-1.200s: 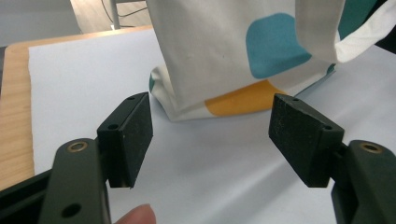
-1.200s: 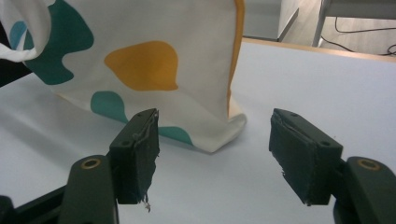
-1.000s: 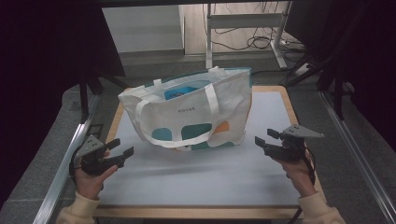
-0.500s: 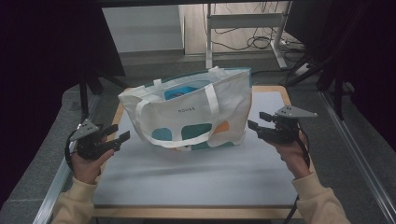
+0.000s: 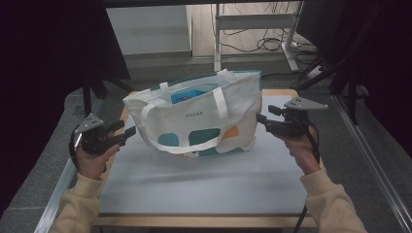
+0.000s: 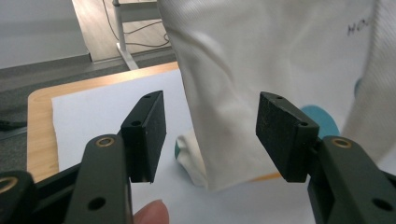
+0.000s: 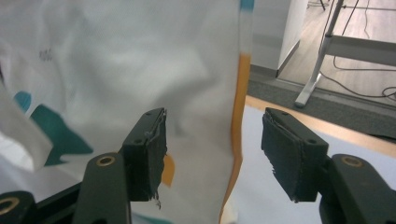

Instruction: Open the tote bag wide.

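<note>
Left gripper was held at the table's left edge, just beside the left side of the white tote bag, pointed toward it. Its jaws had just been closing but stood apart, pads bare; in the left gripper view the bag's side edge lay beyond the gap, a fold of cloth roughly in line with it, no contact that I could make out. A fingertip showed at the bottom of that view. The tote bag stood upright near the far middle of the white mat, which covered the wooden table. The bag's mouth was open with a blue lining visible inside, two handles drooped over the front, teal and orange shapes were printed low on the front face, and small dark lettering sat above them. Right gripper was held at the bag's right side, tips very close to the cloth; whether they touched, could not tell from above. Its jaws had also been closing and stood apart; in the right gripper view the bag's right edge with an orange strip ran between the two pads, neither pressing on it. The pad facings looked frayed.
</note>
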Demonstrator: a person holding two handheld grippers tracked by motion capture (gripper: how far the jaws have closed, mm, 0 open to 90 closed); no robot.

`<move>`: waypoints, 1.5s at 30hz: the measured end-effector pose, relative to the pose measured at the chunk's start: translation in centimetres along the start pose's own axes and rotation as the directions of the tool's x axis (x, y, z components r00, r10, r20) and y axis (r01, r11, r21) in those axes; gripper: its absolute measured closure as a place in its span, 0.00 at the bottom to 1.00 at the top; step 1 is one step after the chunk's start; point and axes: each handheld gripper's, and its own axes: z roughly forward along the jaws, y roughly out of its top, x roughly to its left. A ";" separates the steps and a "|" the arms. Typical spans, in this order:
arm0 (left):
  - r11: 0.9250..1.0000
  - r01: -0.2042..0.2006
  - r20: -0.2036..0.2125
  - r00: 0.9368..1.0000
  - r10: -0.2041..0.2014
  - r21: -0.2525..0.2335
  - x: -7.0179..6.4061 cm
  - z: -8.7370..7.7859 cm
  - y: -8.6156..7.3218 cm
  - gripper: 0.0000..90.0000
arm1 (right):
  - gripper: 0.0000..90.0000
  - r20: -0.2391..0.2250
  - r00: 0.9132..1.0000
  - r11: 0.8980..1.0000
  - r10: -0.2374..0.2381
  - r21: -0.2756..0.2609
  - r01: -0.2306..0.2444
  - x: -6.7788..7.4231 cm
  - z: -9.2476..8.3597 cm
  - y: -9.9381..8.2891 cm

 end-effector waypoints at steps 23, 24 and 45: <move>1.000 -0.019 0.109 0.994 0.019 -0.005 1.2 2.9 2.7 0.82 | 0.85 -0.049 0.999 1.000 -0.002 -0.019 0.001 -1.3 3.3 3.6; 1.000 -0.028 0.119 0.992 0.029 -0.008 1.2 2.9 2.8 0.84 | 0.91 -0.053 0.999 1.000 -0.008 -0.018 0.007 -1.6 3.3 3.6; 0.998 -0.057 0.121 0.991 0.058 -0.008 0.2 2.8 2.7 0.90 | 0.96 -0.052 0.999 0.999 -0.008 -0.043 0.005 -1.8 2.2 1.0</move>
